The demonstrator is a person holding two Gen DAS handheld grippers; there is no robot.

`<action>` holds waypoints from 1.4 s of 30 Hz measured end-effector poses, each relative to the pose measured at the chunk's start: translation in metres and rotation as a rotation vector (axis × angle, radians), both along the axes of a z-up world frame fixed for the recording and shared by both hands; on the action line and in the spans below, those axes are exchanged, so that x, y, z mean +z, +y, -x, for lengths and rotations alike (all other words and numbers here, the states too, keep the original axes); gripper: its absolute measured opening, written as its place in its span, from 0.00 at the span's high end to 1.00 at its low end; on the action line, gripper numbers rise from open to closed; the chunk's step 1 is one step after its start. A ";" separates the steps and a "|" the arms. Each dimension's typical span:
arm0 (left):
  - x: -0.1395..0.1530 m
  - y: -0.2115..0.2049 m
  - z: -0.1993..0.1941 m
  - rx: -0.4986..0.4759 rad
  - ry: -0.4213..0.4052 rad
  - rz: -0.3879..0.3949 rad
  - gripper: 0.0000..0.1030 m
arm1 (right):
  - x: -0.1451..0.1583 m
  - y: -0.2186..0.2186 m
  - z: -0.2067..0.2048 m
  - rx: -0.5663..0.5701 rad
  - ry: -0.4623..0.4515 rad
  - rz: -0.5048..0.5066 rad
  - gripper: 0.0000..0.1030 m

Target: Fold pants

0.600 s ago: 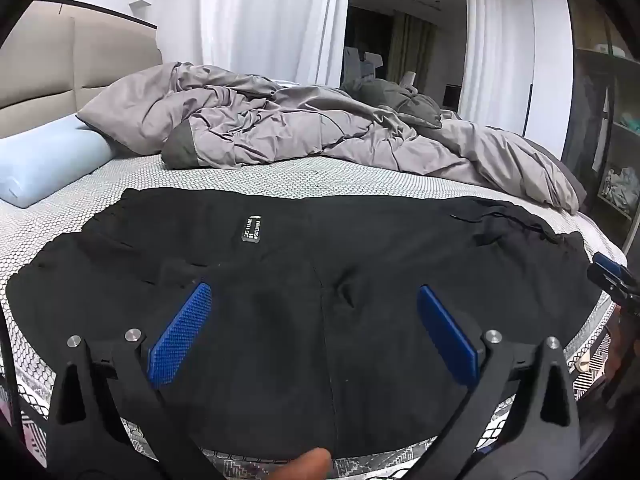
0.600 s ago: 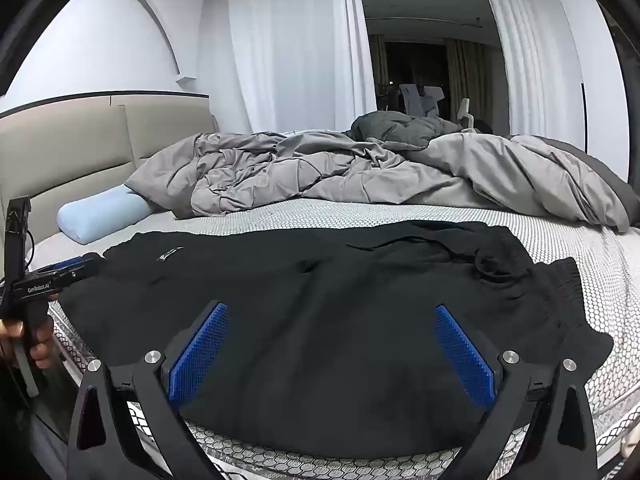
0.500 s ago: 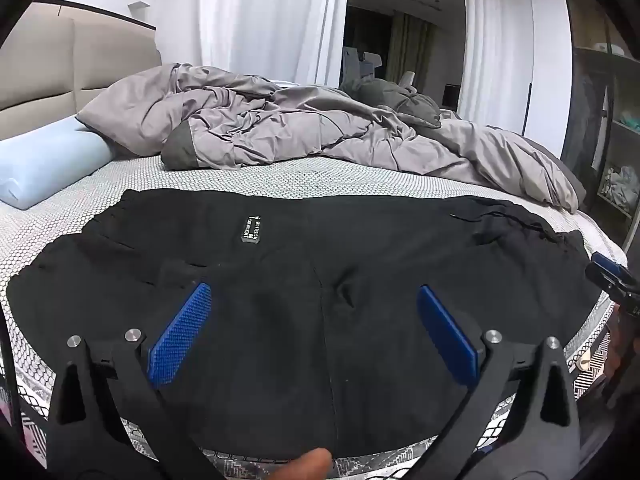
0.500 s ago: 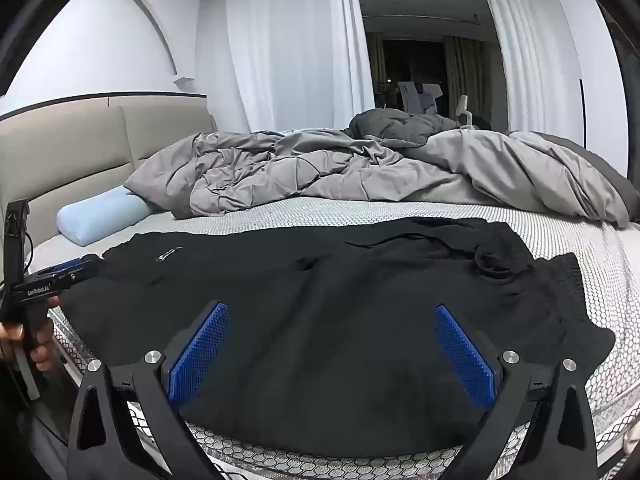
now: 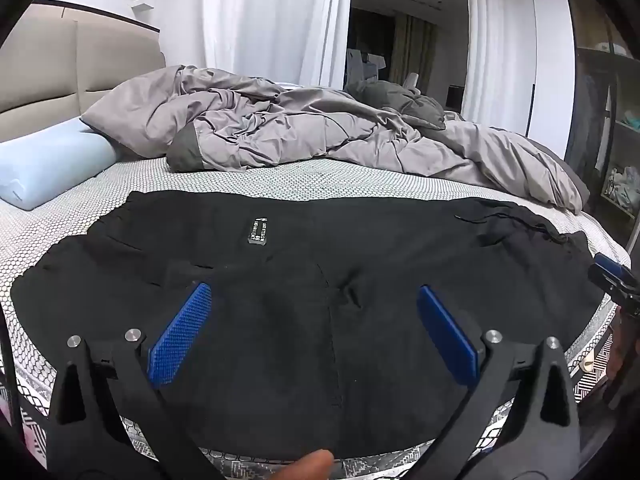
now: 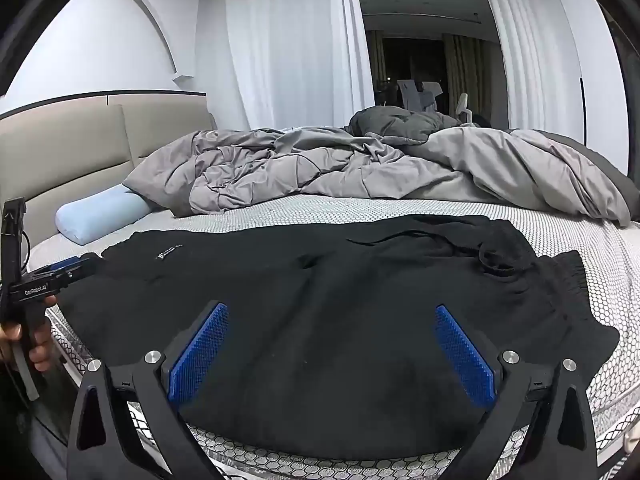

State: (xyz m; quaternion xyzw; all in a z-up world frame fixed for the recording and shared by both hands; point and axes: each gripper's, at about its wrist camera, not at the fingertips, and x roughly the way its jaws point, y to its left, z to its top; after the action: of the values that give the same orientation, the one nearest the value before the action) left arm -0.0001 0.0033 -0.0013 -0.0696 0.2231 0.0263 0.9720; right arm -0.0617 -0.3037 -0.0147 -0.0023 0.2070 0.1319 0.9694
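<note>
Black pants [image 5: 320,280] lie spread flat across the near part of the bed, with a small white label [image 5: 258,231] on the cloth. In the right wrist view the same pants [image 6: 320,300] show a gathered waistband with a drawstring [image 6: 492,260] at the right. My left gripper [image 5: 314,300] hovers open above the middle of the pants with nothing between its blue pads [image 5: 180,336]. My right gripper [image 6: 332,320] is open too, over the cloth nearer the waistband. Each gripper appears at the edge of the other's view, held in a hand [image 6: 28,344].
A crumpled grey duvet [image 5: 320,140] fills the far half of the mattress [image 5: 280,180]. A light blue pillow [image 5: 44,164] lies at the left by the beige headboard [image 6: 80,140]. White curtains and a dark doorway stand behind. Shelves [image 5: 616,160] are at the right.
</note>
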 end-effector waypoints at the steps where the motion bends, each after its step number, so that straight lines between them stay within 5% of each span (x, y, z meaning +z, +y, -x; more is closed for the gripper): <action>1: 0.000 0.000 0.000 0.000 -0.001 0.000 0.01 | 0.000 0.000 0.000 0.000 -0.001 0.001 0.00; 42: 0.000 0.000 0.001 -0.001 -0.005 -0.003 0.01 | 0.000 0.000 0.000 -0.010 -0.011 0.007 0.00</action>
State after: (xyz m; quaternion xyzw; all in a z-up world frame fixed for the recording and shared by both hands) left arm -0.0010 0.0034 -0.0015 -0.0681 0.2205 0.0260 0.9727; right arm -0.0621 -0.3035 -0.0144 -0.0056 0.2023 0.1260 0.9712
